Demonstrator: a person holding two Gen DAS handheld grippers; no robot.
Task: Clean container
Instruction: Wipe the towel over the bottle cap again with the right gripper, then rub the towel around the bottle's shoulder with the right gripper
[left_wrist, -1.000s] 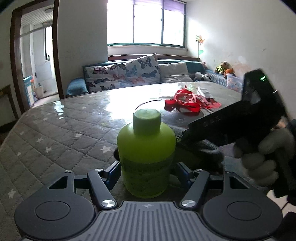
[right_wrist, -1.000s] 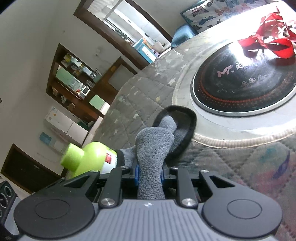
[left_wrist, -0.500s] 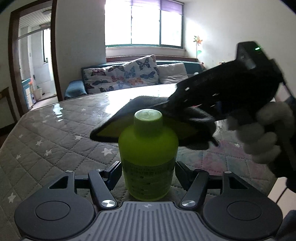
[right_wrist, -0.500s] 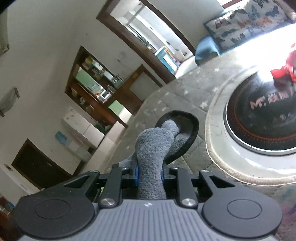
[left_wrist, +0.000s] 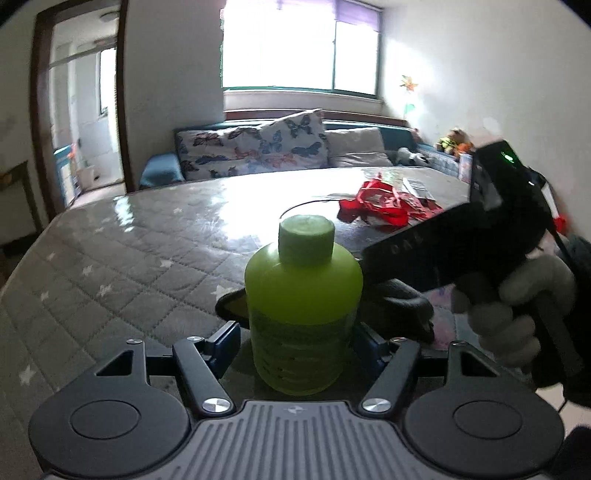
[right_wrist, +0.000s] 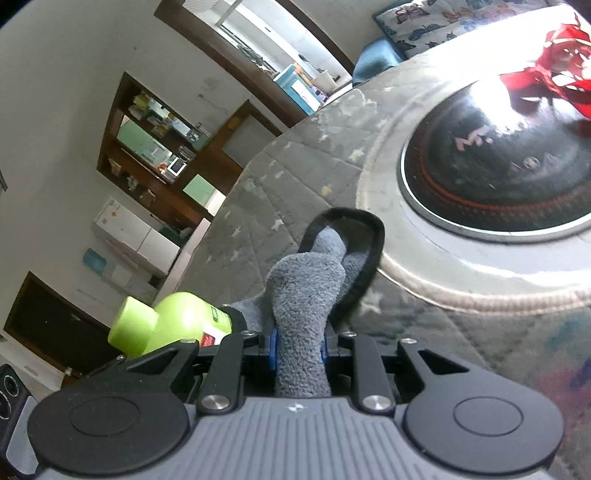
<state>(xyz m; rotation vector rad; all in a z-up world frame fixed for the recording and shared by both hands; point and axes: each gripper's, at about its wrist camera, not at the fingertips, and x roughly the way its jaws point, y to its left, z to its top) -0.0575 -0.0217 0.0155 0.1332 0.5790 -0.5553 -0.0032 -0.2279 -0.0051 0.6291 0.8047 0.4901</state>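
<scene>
A lime-green capped bottle (left_wrist: 303, 314) stands upright between the fingers of my left gripper (left_wrist: 299, 343), which is shut on its lower body. It also shows in the right wrist view (right_wrist: 166, 325), at lower left. My right gripper (right_wrist: 297, 347) is shut on a grey fleecy cloth (right_wrist: 303, 295) with a black edge. In the left wrist view the right gripper's black body (left_wrist: 461, 243) sits right of the bottle, and the cloth (left_wrist: 402, 306) lies against the bottle's right and back side.
A grey quilted table cover (left_wrist: 129, 266) with white stars spreads under everything. A round black glass hotplate (right_wrist: 498, 166) sits in the table's middle with red ribbon (left_wrist: 384, 206) on it. A sofa with butterfly cushions (left_wrist: 258, 155) stands behind.
The right gripper and cloth have come down from above and behind the bottle's cap to the bottle's right side. The bottle stays held in the left gripper.
</scene>
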